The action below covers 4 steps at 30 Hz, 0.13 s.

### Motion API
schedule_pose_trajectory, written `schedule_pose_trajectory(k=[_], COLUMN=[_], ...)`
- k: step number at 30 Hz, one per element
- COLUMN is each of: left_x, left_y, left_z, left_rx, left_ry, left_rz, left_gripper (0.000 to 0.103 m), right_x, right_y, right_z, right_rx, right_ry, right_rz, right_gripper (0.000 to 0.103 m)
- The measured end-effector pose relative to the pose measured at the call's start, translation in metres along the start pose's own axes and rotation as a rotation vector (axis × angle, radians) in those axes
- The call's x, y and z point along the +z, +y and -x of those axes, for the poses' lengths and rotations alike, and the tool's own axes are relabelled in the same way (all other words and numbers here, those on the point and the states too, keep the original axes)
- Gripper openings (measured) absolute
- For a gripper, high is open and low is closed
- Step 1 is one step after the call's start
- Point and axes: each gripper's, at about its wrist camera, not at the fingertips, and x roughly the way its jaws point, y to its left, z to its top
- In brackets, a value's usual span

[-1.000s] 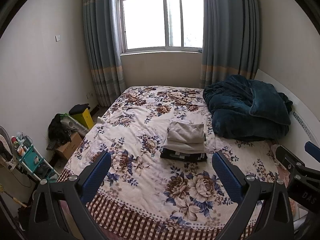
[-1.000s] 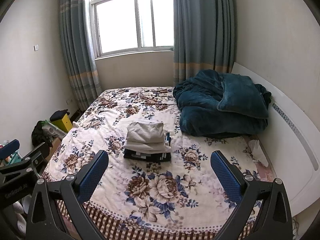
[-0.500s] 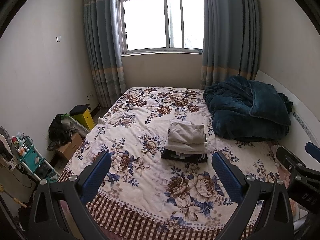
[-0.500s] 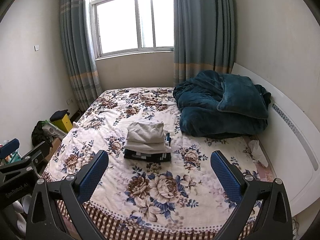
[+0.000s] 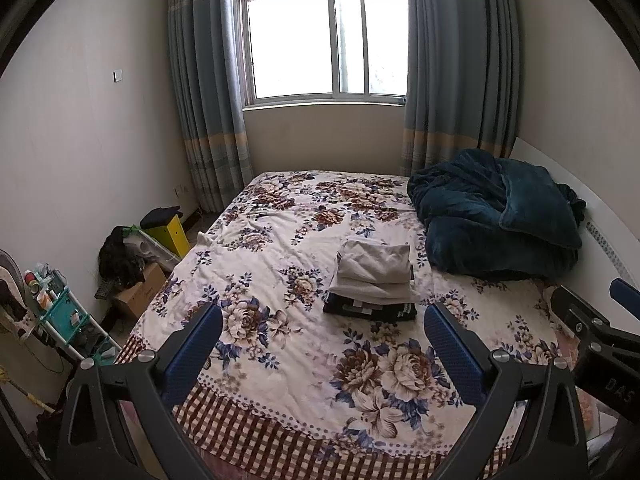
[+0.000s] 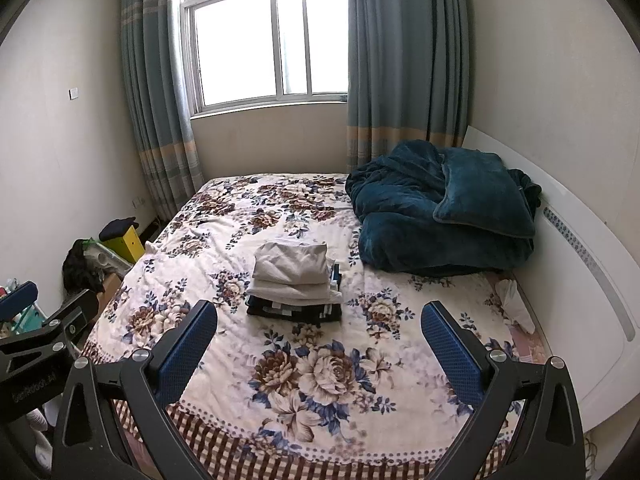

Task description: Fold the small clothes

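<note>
A stack of folded clothes (image 5: 374, 276) (image 6: 295, 280) sits in the middle of the floral bed (image 5: 280, 264) (image 6: 224, 248): pale grey pieces on top, a dark patterned piece underneath. My left gripper (image 5: 322, 334) hovers open over the foot of the bed, well short of the stack, with nothing between its blue pads. In the right wrist view my right gripper (image 6: 319, 330) is likewise open and empty near the bed's foot. Each gripper's body shows at the edge of the other's view.
A bundled dark teal blanket (image 5: 496, 220) (image 6: 444, 212) lies at the far right of the bed against the white headboard (image 6: 580, 264). On the floor left are a yellow box (image 5: 170, 232), a cardboard box (image 5: 138, 290) and a teal rack (image 5: 60, 312). Curtained window behind.
Both views have drifted very slightly; the stack of clothes and both open grippers stand as before.
</note>
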Motion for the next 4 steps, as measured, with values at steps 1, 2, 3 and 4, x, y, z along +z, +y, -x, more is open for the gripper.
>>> schedule_pose_trajectory(k=[1,2,3,4], left_x=[-0.0019,-0.0030,-0.0032,-0.0044], left_y=[-0.0005,-0.0010,-0.0007,-0.0008], left_z=[0.0008,0.0013,0.0023,0.0031], left_rx=[0.004,0.004,0.005,0.004], left_ry=[-0.003,-0.007,-0.013,-0.015], left_rz=[-0.001,-0.001,0.001,0.002], left_gripper=[0.103,0.103,0.103,0.103], right_x=[-0.0001,-0.0004,-0.0007,-0.0001], right_y=[0.0004,0.0005,0.0006,0.0002], right_z=[0.0000,0.0001,0.0002,-0.0004], right_rx=[0.000,-0.003,-0.004,-0.004], right_ry=[-0.001,-0.001,-0.001,-0.001], right_rz=[0.002,0.003,0.001,0.000], right_gripper=[0.103,0.103,0.103,0.103])
